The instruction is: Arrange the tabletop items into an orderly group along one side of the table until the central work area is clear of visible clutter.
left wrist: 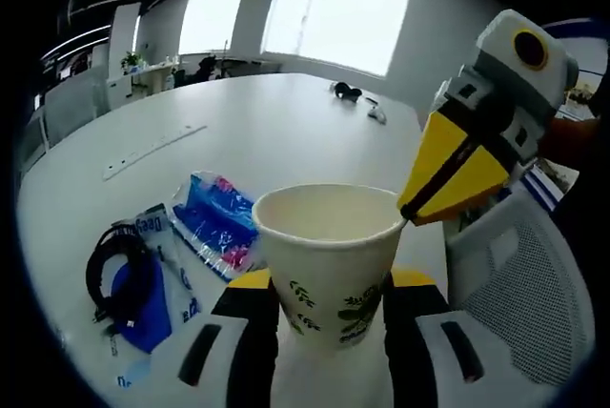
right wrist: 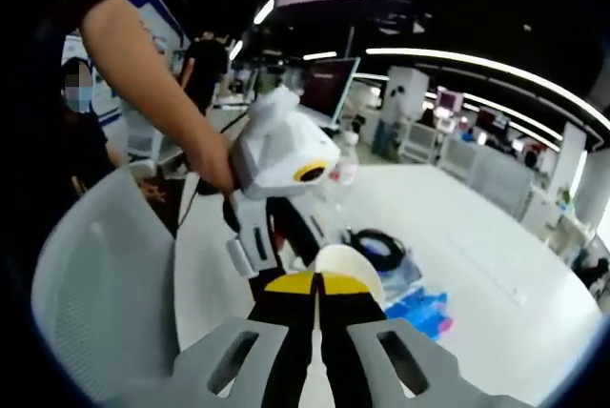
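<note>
A white paper cup (left wrist: 329, 255) with a green leaf print stands upright between the jaws of my left gripper (left wrist: 329, 284), which is shut on its lower body. My right gripper (left wrist: 408, 213) comes in from the right, its yellow tips closed on the cup's rim. In the right gripper view, the right gripper (right wrist: 316, 284) has its tips together against the near edge of the cup (right wrist: 351, 270). The left gripper (right wrist: 286, 246) is just behind, held by a person's hand. A blue packet (left wrist: 214, 222) and a black cable coil (left wrist: 119, 275) on a blue card lie on the white table (left wrist: 286, 132).
A small black item (left wrist: 348, 93) lies far across the table, and a flat strip (left wrist: 152, 151) is set into its left part. A white mesh chair (left wrist: 519, 294) stands at the table's near edge. A bottle (right wrist: 345, 165) and a monitor (right wrist: 329, 84) are behind the person's arm (right wrist: 143, 65).
</note>
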`<state>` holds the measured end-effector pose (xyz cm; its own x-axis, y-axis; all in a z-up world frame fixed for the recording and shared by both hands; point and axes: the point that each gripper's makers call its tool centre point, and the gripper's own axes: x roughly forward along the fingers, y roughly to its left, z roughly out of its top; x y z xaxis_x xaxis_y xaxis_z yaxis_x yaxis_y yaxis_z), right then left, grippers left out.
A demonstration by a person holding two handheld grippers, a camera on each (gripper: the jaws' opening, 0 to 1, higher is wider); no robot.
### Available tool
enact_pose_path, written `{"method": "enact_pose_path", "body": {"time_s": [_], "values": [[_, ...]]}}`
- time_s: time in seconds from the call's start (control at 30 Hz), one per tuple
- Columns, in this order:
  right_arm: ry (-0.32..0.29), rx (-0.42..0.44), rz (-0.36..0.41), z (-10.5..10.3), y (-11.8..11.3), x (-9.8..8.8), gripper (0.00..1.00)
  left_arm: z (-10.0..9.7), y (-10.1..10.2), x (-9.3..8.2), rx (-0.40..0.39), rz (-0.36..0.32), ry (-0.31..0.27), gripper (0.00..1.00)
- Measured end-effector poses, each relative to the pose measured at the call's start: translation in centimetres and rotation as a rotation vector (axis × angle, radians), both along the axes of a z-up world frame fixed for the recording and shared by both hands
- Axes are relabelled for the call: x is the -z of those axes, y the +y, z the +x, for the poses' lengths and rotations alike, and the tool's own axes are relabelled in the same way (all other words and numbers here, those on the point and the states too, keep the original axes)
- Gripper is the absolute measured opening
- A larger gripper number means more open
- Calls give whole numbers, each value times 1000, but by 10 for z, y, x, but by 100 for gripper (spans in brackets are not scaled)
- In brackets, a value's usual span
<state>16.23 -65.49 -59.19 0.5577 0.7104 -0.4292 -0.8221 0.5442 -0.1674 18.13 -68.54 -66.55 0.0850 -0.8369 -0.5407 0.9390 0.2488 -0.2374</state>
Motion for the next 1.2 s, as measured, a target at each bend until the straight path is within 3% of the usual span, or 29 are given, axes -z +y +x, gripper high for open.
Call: {"method": "enact_pose_path", "body": {"time_s": [0.2, 0.4, 0.53, 0.9, 1.03, 1.2], "values": [[4, -7, 2, -2, 1, 2, 0, -1, 1, 1, -1, -1, 4, 41], [8, -4, 12, -1, 2, 0, 0, 1, 3, -1, 0, -12, -28, 40], [-26, 1, 2, 1, 0, -2, 0, 5, 3, -3, -16, -17, -41, 40], [-44, 77, 94, 12, -13, -16, 18, 21, 8, -9, -63, -30, -85, 40], [-21, 109, 160, 15, -16, -21, 25, 22, 10, -11, -69, -33, -85, 40], [-16, 134, 189, 19, -20, -23, 33, 24, 12, -13, -73, -35, -90, 40]]}}
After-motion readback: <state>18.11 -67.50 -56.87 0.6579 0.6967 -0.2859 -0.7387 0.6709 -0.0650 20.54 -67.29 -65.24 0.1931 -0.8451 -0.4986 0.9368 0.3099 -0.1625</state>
